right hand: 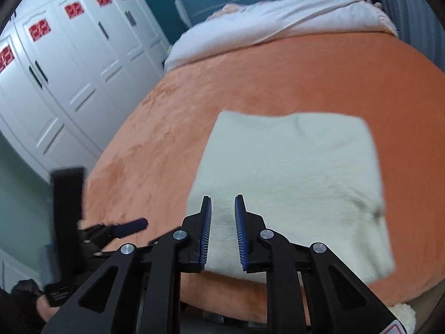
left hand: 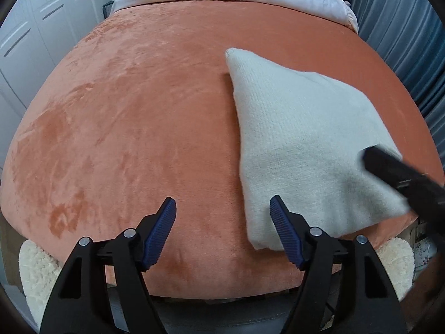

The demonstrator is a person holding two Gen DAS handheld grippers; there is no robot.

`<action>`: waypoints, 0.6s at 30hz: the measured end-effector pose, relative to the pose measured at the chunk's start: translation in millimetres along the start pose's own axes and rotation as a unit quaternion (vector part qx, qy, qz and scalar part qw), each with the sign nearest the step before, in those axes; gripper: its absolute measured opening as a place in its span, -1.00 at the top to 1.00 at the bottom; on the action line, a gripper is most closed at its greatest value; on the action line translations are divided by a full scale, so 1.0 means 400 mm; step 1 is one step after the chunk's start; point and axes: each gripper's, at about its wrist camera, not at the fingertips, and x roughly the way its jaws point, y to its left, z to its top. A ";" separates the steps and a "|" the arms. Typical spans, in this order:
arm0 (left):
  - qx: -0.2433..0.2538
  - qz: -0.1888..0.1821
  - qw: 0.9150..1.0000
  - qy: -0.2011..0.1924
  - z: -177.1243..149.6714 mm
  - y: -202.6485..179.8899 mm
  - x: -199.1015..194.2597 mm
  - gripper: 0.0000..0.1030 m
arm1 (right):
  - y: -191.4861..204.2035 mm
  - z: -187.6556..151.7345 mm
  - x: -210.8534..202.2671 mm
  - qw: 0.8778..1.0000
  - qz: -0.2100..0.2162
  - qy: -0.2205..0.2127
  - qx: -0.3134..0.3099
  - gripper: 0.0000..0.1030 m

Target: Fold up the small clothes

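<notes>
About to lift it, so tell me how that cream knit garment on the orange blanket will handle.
The cream knit garment looks soft and thick, so it will probably droop from the jaws. Already folded into a rectangle, it may fall open if lifted by one edge. The plush orange blanket may drag against a push.

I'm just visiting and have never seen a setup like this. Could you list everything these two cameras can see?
Folded knit garment: one, cream, lying flat on the blanket near its front edge.
Blanket: one, orange plush, covering the bed.
Sheet or duvet: one, white, bunched at the far end of the bed.
Wardrobe: one, white doors with dark handles, beside the bed.
Red stickers: several, on the upper wardrobe doors.
Curtain: one, grey-blue, on the other side of the bed.
Fluffy item: cream, below the bed's front edge; what it is I cannot tell.
Left gripper: black with blue pads, open, empty, beside the garment.
Right gripper: black with blue pads, a narrow gap, nothing pinched, above the garment.
</notes>
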 end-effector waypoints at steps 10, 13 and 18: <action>-0.043 -0.029 0.999 -0.011 0.013 0.097 -0.046 -0.33 | -0.078 -0.063 -0.064 0.998 -0.050 -0.018 0.041 0.78; -0.028 -0.050 0.998 -0.011 0.005 0.045 -0.041 -0.33 | -0.202 -0.123 -0.117 0.990 -0.087 -0.015 0.109 0.79; 0.001 -0.067 0.998 0.004 -0.002 -0.058 -0.025 -0.36 | -0.322 -0.167 -0.064 0.981 -0.107 0.036 0.160 1.00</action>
